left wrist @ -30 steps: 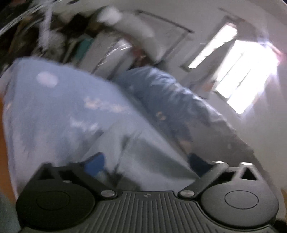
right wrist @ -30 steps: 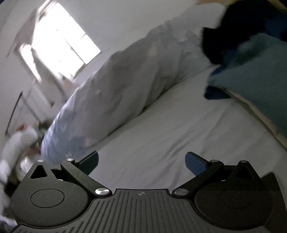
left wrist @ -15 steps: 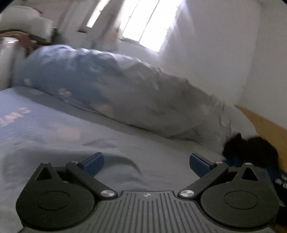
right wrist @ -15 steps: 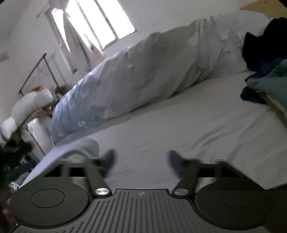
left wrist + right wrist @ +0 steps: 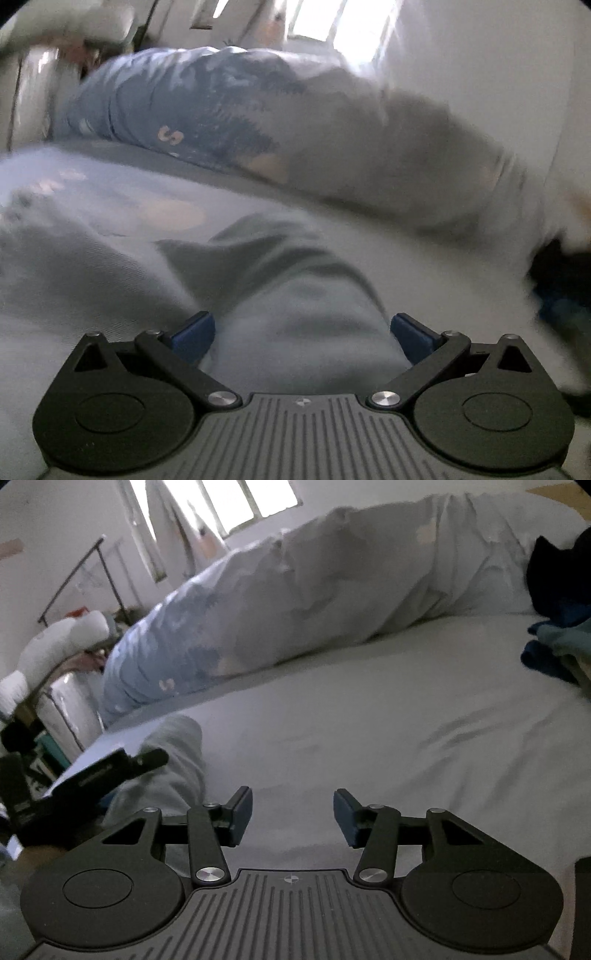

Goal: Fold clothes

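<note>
In the left wrist view, the left gripper (image 5: 301,332) fills the bottom of the frame with its blue pads spread wide; a pale grey-blue garment (image 5: 303,306) bulges up between them, filling the gap, but blur hides whether the pads press on it. The garment spreads from the lower centre to the left over the bed sheet (image 5: 461,280). A long rolled duvet (image 5: 258,122) with blue print runs across the upper half, and dark clothes (image 5: 561,273) sit at the right edge. In the right wrist view, the right gripper (image 5: 293,814) sits at the bottom centre, its pads partly apart over bare sheet (image 5: 406,738) with nothing between them. The garment (image 5: 173,768) lies lower left, beside the left gripper's black body (image 5: 96,775). The duvet (image 5: 314,602) crosses the upper frame, a pile of dark and teal clothes (image 5: 557,635) sits at the right edge, and a window (image 5: 255,502) shines at the top.
</note>
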Motion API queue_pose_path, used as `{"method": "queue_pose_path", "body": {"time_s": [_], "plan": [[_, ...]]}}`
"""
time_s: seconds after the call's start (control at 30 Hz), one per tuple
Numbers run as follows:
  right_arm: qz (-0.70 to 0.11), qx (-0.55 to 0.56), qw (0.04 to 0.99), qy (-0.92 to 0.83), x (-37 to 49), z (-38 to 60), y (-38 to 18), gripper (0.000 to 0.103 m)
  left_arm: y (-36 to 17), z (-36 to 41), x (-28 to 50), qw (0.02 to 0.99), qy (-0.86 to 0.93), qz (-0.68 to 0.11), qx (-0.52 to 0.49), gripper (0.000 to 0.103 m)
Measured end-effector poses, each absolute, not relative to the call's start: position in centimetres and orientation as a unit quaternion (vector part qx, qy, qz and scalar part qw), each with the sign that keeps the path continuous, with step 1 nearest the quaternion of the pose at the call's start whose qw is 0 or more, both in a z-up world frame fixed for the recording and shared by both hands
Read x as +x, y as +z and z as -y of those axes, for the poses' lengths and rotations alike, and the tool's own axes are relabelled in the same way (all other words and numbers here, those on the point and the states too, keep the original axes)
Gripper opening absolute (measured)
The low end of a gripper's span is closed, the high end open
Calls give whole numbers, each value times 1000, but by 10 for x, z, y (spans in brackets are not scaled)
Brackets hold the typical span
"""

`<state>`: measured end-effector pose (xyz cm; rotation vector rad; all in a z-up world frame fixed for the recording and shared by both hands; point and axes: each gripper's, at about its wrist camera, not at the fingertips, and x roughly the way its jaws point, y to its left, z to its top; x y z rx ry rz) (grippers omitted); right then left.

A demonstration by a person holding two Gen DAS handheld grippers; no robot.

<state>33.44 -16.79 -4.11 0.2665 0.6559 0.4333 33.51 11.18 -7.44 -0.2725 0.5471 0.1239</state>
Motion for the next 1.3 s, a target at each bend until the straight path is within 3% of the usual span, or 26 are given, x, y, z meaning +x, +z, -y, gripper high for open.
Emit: {"method": "queue_pose_path", "body": {"time_s": [0.33, 0.43, 0.6, 0.77, 0.97, 1.13, 1.3], "plan": [[-309, 80, 928, 190, 329, 153, -47, 79, -43, -133, 255, 919, 58, -318, -227, 103], [-301, 64, 934, 182, 326, 150, -47, 82, -39, -134, 235, 924, 4, -333, -189, 103], [-282, 35, 937, 201, 315, 140, -38, 84, -13, -148, 197, 953, -28, -244, -177, 103], [-232, 64, 947, 211, 292, 128, -9, 96, 10, -196, 197, 965, 6, -149, -214, 103], [-186, 107, 945, 245, 278, 84, 39, 103, 13, -258, 222, 943, 67, -126, -302, 103], [-166, 93, 942, 275, 287, 24, 77, 103, 12, -273, 247, 941, 114, -127, -291, 103], [-195, 93, 931, 296, 317, -29, 88, 103, 18, -287, 249, 940, 132, -96, -301, 103]]}}
